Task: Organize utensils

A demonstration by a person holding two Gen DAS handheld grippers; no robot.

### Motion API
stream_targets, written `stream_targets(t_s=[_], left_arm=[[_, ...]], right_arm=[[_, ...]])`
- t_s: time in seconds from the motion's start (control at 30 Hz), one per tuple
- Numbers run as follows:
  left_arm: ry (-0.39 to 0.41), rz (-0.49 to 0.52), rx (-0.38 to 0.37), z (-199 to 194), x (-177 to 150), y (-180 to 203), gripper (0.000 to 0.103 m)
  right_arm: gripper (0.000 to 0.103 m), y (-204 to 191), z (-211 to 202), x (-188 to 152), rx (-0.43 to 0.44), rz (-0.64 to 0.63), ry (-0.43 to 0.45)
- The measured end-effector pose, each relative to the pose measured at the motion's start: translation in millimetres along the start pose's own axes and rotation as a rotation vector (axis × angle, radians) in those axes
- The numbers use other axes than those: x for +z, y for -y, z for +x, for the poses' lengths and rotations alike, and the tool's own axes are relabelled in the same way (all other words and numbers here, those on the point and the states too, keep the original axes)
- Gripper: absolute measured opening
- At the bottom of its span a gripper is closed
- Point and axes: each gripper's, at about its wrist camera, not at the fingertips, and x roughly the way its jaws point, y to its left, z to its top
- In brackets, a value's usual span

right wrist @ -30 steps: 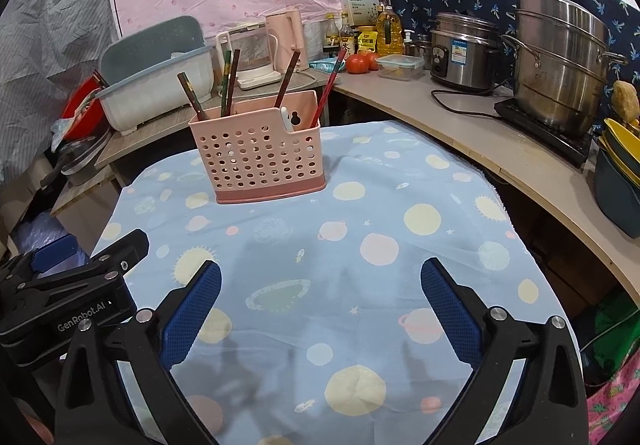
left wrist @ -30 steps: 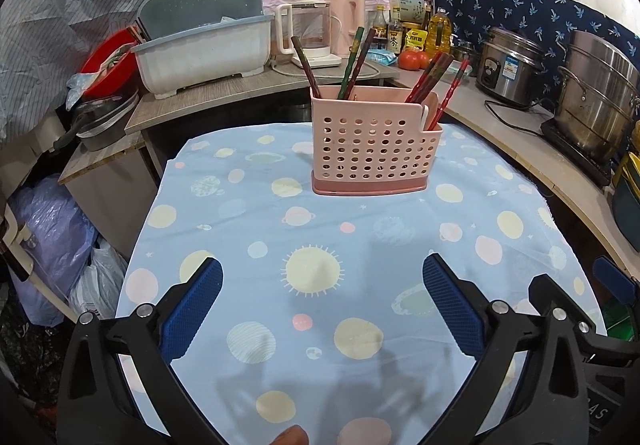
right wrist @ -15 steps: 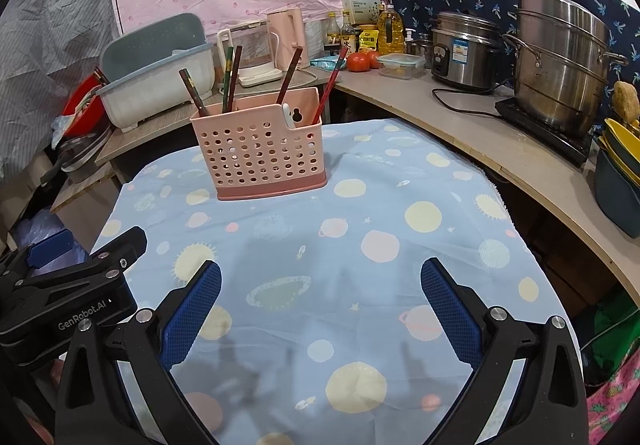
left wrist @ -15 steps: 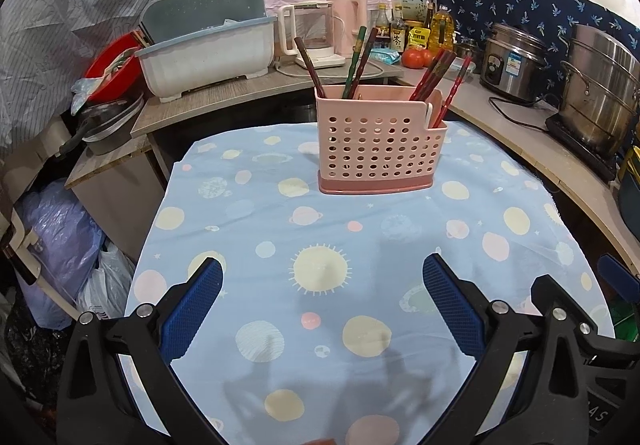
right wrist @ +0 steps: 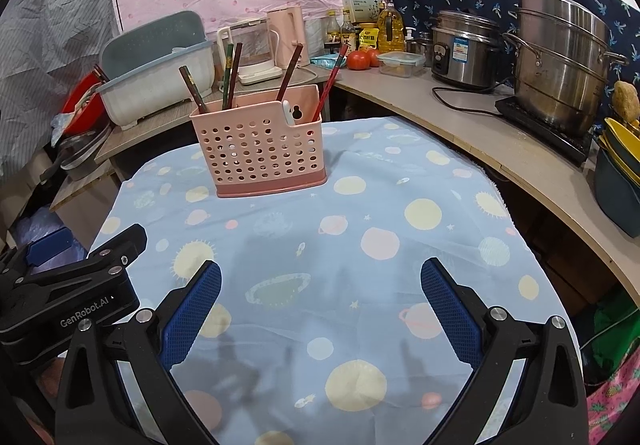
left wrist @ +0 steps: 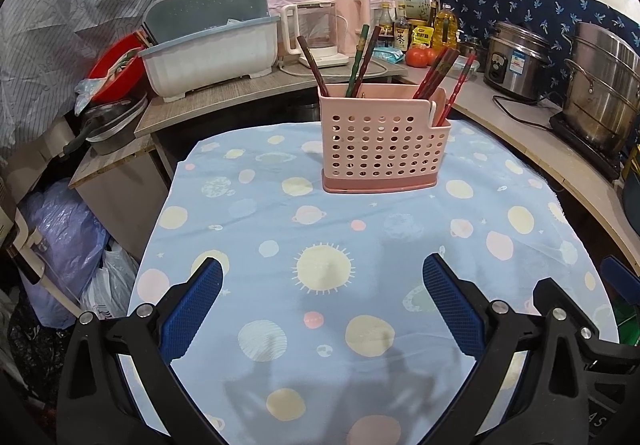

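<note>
A pink perforated utensil holder (left wrist: 383, 141) stands at the far side of a table under a blue planet-print cloth (left wrist: 340, 257); it also shows in the right wrist view (right wrist: 262, 149). Several dark red and green chopsticks (left wrist: 362, 61) stand upright in it, some at its left part, some at its right (left wrist: 440, 71). My left gripper (left wrist: 322, 293) is open and empty, low over the near part of the cloth. My right gripper (right wrist: 320, 293) is open and empty beside it. The left gripper's body (right wrist: 68, 285) shows at the left of the right wrist view.
Behind the table a counter holds a white dish rack (left wrist: 212, 53), a glass kettle (left wrist: 316, 41), bottles, tomatoes (left wrist: 418, 55), a rice cooker (left wrist: 516, 65) and a steel pot (left wrist: 604, 93). Bags (left wrist: 60, 245) lie left of the table. Stacked bowls (right wrist: 620, 165) sit at the right.
Both grippers have drawn back a little from the holder and drifted slightly; the holder sits a bit farther away and more to the right in the views. Both stay open and empty.
</note>
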Motion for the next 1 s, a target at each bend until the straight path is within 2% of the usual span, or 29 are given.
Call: stream_targets(t_s=[1.0], left_arm=[[-0.003, -0.005, 0.009, -1.2, -2.6, -6.4, 0.096]], right_arm=[[0.096, -0.4, 0.1, -0.1, 0.001, 0.001, -0.002]])
